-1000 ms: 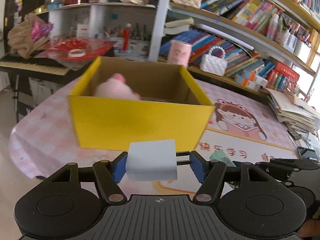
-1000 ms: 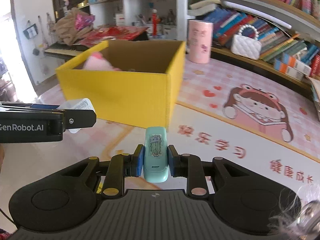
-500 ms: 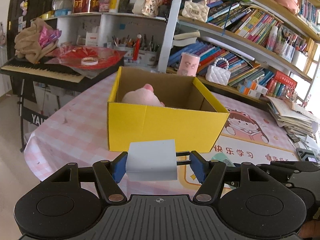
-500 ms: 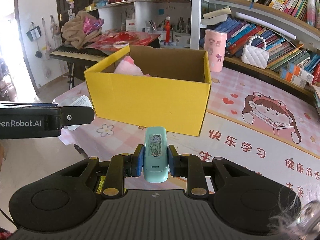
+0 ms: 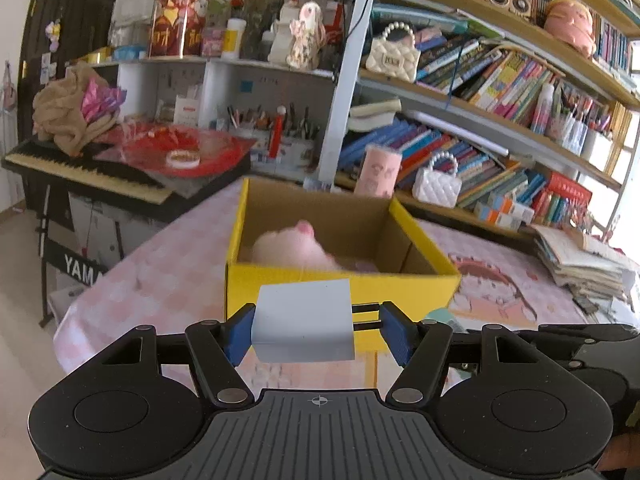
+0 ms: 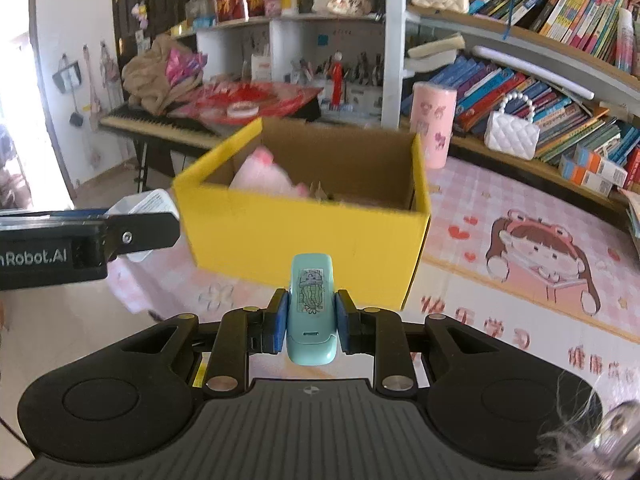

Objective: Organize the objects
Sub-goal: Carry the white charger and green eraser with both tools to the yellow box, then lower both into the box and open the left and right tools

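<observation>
My left gripper is shut on a white plug adapter, its two prongs against the right pad. It hangs in front of a yellow cardboard box on the pink table. A pink plush toy lies inside the box. My right gripper is shut on a small mint-green device with a jellyfish sticker, just in front of the box. The left gripper with the adapter shows at the left of the right wrist view. The plush shows there too.
A pink checked tablecloth with a cartoon girl print covers the table. A pink cup and a white quilted handbag stand behind the box. Bookshelves line the back. A keyboard piano stands left. Stacked papers lie right.
Both grippers have risen and pulled back from the box, each still holding its object. The box now sits lower and smaller in view, with more of its inside visible.
</observation>
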`<state>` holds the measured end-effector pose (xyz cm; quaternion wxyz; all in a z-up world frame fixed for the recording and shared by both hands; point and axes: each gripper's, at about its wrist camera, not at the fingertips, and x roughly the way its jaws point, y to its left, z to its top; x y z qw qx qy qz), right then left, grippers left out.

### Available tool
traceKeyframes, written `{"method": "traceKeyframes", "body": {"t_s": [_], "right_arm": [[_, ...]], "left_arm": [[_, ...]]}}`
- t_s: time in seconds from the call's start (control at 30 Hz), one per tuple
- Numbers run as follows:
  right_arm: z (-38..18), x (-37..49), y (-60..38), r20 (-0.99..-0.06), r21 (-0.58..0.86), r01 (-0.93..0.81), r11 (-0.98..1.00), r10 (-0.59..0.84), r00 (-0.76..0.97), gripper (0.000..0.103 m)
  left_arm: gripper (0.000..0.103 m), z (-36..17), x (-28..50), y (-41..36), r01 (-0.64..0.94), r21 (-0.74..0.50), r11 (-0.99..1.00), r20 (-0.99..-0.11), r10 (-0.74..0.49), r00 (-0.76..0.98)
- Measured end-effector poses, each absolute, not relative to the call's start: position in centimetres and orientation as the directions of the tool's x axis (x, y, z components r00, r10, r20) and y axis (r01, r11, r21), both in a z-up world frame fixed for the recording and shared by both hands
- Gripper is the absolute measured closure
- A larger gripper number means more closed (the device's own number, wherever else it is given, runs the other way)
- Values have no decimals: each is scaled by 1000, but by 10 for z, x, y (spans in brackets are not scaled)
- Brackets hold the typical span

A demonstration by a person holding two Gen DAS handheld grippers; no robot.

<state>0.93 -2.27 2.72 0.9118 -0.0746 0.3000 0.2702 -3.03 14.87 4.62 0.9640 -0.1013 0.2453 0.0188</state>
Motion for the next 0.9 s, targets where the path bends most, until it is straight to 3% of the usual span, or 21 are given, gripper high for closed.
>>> {"method": "traceKeyframes", "body": {"t_s": [0.43,0.9], "right_arm": [[63,108,-31,-493,47,-517,855,469,732,80],[50,193,-33,-533,67,-563,824,507,677,80]], "left_arm": [[38,61,44,130,-106,-141,984,-428,36,903],[38,22,121,90,-61,-66,996,-559,13,829]]}}
